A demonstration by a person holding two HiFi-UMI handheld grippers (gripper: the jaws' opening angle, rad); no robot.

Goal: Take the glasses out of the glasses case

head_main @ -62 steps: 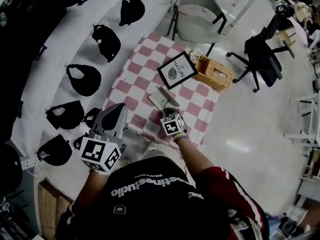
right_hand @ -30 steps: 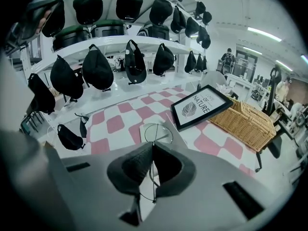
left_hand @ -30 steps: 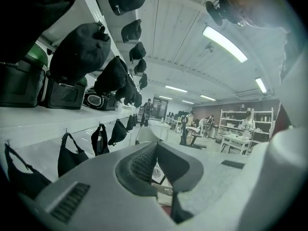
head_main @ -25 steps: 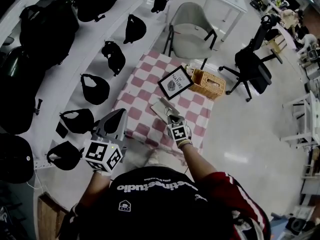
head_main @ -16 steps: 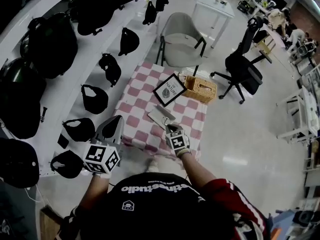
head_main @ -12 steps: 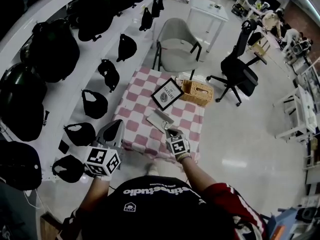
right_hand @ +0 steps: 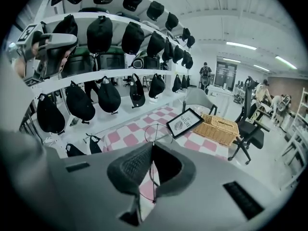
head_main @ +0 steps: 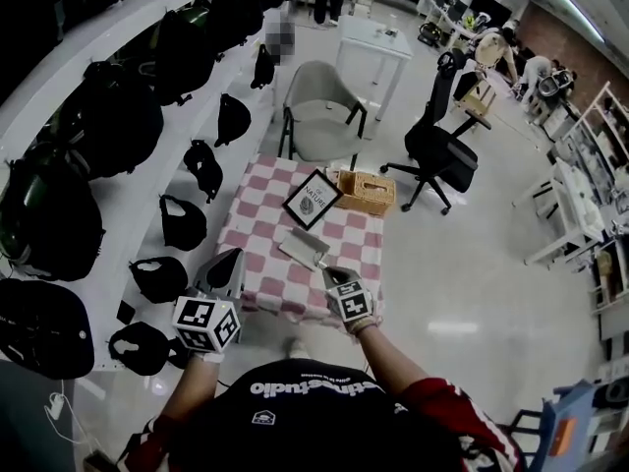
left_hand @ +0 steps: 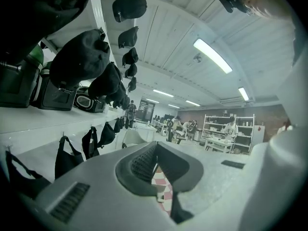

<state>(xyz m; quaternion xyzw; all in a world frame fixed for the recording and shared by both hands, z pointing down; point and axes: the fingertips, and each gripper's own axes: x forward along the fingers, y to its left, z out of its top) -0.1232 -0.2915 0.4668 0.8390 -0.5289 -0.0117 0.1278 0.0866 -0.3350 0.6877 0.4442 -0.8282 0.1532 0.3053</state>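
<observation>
Glasses (right_hand: 154, 131) hang in the right gripper (right_hand: 153, 150): in the right gripper view its jaws are pressed together on the thin wire frame, and one round rim stands up above the tips. In the head view this gripper sits just below the middle of the frame, at the near edge of the table (head_main: 257, 234) with the pink checked cloth. The glasses case (head_main: 303, 249) lies on the cloth a little up and to the left of it, apart from the jaws.

A few seconds ago the same gripper was right at the case. Since then it has drawn back toward the person, and the table looks smaller in the frame, so the person seems to have straightened up. I judge from this that the main step is done: the glasses are out and the case is left on the cloth.

The left gripper (head_main: 228, 264), at the lower left of the head view and off the table edge, has its jaws closed together with nothing between them. A framed picture (head_main: 313, 199) and a wicker basket (head_main: 366, 191) stand at the far side of the cloth.

What is left, probably, is to put the glasses down gently, because such a thin frame can bend.
</observation>
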